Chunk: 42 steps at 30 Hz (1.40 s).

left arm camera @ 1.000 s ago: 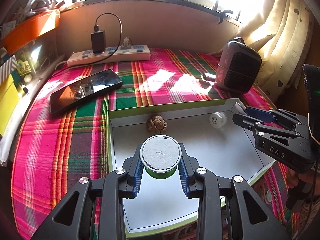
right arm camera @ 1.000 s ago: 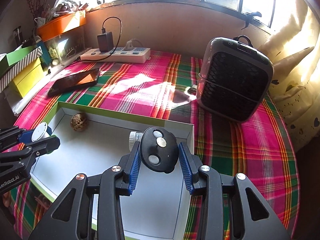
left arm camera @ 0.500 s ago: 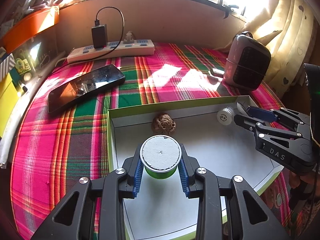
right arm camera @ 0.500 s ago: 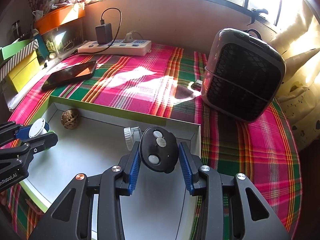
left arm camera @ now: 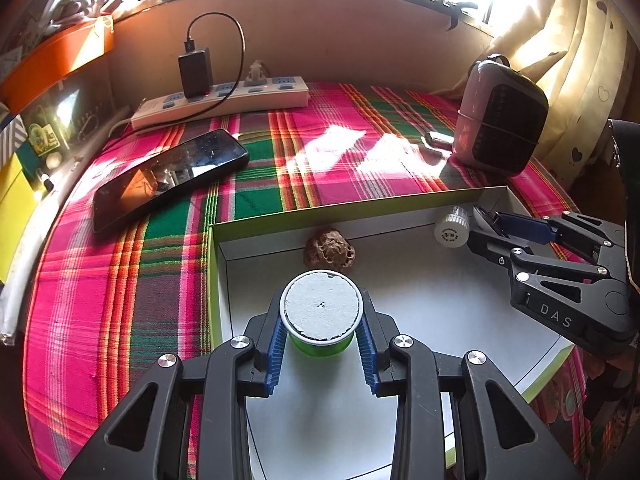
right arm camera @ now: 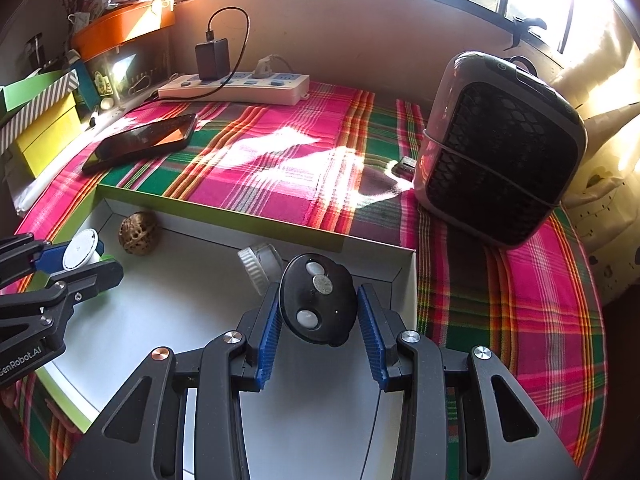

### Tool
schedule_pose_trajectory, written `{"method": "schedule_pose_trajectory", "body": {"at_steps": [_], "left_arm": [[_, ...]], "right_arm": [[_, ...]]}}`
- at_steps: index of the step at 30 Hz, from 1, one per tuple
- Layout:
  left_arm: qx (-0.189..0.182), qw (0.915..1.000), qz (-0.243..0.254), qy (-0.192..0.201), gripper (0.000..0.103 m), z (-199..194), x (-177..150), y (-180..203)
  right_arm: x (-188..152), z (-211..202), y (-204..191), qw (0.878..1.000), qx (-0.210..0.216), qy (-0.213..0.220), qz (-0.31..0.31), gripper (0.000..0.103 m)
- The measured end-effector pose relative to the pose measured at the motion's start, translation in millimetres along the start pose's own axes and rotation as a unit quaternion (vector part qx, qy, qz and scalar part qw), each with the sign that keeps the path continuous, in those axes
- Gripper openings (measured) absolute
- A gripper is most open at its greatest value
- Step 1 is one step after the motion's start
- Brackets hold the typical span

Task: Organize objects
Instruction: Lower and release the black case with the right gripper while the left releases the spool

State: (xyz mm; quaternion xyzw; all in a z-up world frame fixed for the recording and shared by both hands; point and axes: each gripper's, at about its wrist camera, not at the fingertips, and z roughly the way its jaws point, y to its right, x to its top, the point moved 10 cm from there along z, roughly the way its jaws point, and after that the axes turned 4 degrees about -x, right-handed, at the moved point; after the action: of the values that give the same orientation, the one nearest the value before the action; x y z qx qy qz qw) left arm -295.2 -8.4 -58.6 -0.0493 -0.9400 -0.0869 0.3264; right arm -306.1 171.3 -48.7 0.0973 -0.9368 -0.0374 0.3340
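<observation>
My left gripper [left arm camera: 320, 340] is shut on a small green jar with a grey-white lid [left arm camera: 320, 312], held over the white tray's floor near its left wall. My right gripper [right arm camera: 320, 322] is shut on a black oval key fob [right arm camera: 318, 304] over the tray's right part. The shallow white tray with green rim [left arm camera: 280, 216] holds a brown walnut [left arm camera: 330, 253] at the back wall and a small white bottle [left arm camera: 452, 228] lying in the back right corner. In the right wrist view the walnut [right arm camera: 138, 233] and bottle [right arm camera: 258, 266] also show.
A black phone [left arm camera: 168, 176] lies on the plaid cloth left of the tray. A white power strip [left arm camera: 224, 100] with a charger sits at the back. A dark heater [right arm camera: 500, 152] stands at the right. Yellow and green boxes [right arm camera: 44, 124] stack at the left.
Both grippers, still holding their objects, have drawn back and sunk a little over the tray; the walnut and bottle now look farther ahead.
</observation>
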Motion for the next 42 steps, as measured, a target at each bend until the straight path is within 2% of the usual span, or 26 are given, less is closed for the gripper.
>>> {"method": "schedule_pose_trajectory", "body": {"at_steps": [31, 35, 42], "left_arm": [[0.017, 0.9998, 0.014, -0.002, 0.033, 3.3, -0.5, 1.9], [0.014, 0.9998, 0.015, -0.002, 0.035, 2.8, -1.3, 2.9], [0.019, 0.9996, 0.018, -0.003, 0.041, 2.8, -2.7, 4.4]], "right_arm": [[-0.1, 0.3, -0.6, 1.0, -0.016, 0.002, -0.011, 0.039], [0.2, -0.9, -0.8, 1.0, -0.015, 0.004, -0.01, 0.046], [-0.9, -4.5, -0.5, 1.0, -0.01, 0.008, -0.005, 0.048]]}}
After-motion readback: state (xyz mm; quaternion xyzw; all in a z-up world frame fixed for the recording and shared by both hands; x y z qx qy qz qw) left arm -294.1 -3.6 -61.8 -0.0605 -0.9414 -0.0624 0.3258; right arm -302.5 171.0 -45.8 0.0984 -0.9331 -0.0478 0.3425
